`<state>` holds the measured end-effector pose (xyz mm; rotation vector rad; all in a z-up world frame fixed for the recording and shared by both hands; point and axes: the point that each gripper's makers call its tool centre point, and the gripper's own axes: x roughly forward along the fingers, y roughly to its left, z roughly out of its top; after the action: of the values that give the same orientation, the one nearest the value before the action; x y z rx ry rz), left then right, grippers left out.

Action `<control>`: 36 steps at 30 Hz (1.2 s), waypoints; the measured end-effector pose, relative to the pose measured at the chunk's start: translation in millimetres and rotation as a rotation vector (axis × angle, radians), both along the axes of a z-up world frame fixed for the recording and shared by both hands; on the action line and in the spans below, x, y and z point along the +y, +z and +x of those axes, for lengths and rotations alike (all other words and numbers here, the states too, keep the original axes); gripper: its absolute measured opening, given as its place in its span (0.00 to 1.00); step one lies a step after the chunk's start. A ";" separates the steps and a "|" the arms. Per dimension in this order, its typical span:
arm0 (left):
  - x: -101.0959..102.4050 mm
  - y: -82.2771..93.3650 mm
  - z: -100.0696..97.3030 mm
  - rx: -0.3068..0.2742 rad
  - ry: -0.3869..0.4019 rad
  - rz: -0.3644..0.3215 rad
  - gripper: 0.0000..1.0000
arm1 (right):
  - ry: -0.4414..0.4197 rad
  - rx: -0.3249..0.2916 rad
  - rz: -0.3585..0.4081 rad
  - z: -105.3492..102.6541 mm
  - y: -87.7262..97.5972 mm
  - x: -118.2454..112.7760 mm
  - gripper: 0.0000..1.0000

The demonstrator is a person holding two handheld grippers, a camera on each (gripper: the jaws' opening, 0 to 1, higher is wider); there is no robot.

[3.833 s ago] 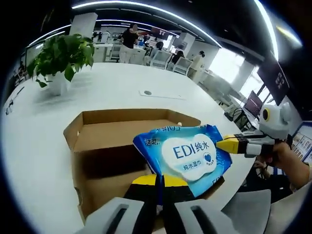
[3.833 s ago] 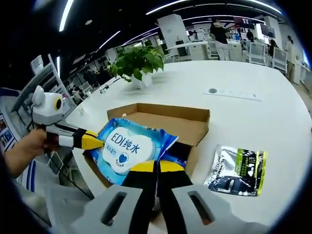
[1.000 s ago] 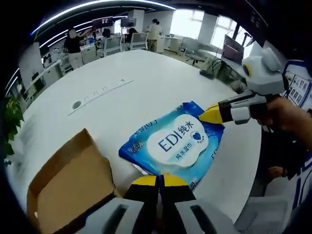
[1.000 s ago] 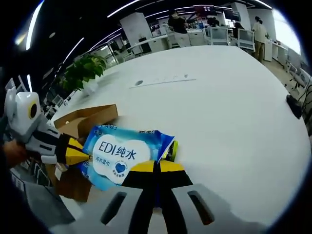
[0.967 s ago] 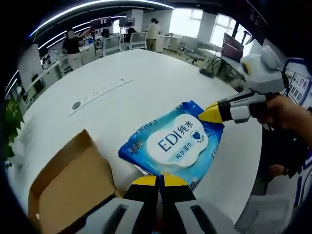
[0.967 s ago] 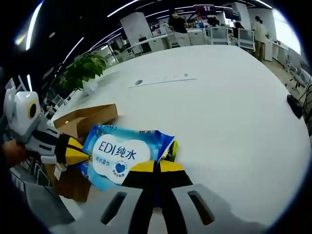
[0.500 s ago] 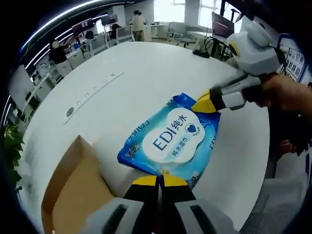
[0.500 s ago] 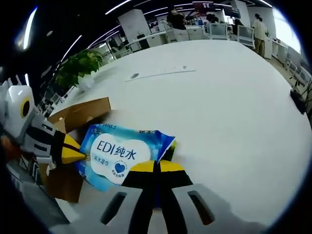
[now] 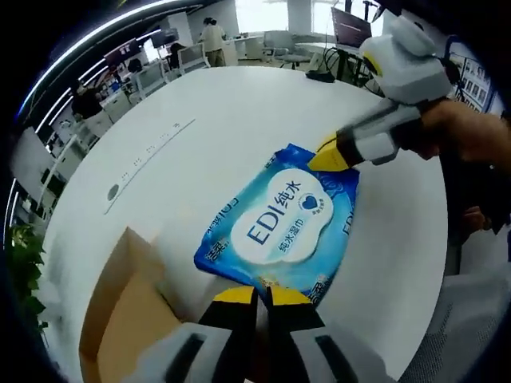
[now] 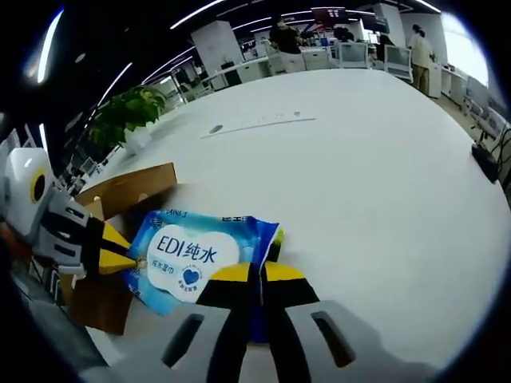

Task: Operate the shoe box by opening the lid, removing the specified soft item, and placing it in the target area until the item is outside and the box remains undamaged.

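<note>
A blue wet-wipes pack (image 9: 281, 225) marked "EDI" hangs low over the white table (image 9: 239, 104), clear of the open cardboard shoe box (image 9: 128, 311). My left gripper (image 9: 257, 294) is shut on the pack's near edge. My right gripper (image 9: 326, 156), held by a hand, comes in from the right and is shut on the pack's far corner. In the right gripper view the same pack (image 10: 192, 255) sits between my right gripper (image 10: 257, 275), shut on its edge, and my left gripper (image 10: 120, 255) at its left end. The box (image 10: 132, 191) lies behind and left of it. Whether the pack touches the table I cannot tell.
A potted plant (image 10: 124, 112) stands on the table (image 10: 367, 159) beyond the box. A dark object (image 10: 485, 167) sits at the table's far right edge. Desks, chairs and people (image 10: 283, 36) fill the room behind. Wide bare tabletop stretches right of the pack.
Both grippers have carried the pack out of the box and further over the bare table, a little lower than before. Both stay shut on it.
</note>
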<state>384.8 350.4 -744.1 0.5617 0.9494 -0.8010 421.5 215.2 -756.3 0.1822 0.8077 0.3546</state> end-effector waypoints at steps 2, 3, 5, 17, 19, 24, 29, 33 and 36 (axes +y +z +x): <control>1.8 2.0 -0.6 0.006 0.016 -0.014 0.10 | 0.008 -0.007 -0.014 -1.0 1.2 -0.1 0.06; 2.2 3.6 -1.4 0.003 0.017 -0.019 0.12 | 0.013 -0.017 -0.026 -2.0 3.3 -0.3 0.08; 1.7 6.9 -2.3 -0.002 0.019 -0.034 0.14 | 0.016 -0.024 -0.031 -2.0 4.2 -1.0 0.12; 1.4 35.9 -21.0 -0.016 0.062 -0.180 0.26 | 0.056 -0.046 -0.082 -20.5 25.5 -3.8 0.29; 3.0 39.6 -23.6 -0.017 0.061 -0.191 0.28 | 0.068 -0.050 -0.094 -24.7 29.6 -2.8 0.30; 9.7 51.2 -29.1 -0.010 0.078 -0.246 0.28 | 0.098 -0.062 -0.122 -32.2 39.0 -0.2 0.34; 21.2 61.0 -33.2 0.007 0.117 -0.306 0.29 | 0.117 -0.079 -0.151 -37.7 54.3 3.7 0.36; 34.2 62.8 -37.3 0.008 0.119 -0.312 0.29 | 0.139 -0.103 -0.162 -40.3 66.8 12.2 0.37; 43.7 62.9 -39.8 0.009 0.115 -0.310 0.29 | 0.160 -0.114 -0.168 -42.1 72.5 19.6 0.37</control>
<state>345.0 394.1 -681.1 0.2330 0.8374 -0.8278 379.4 234.8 -683.8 -0.0598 0.7368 0.4419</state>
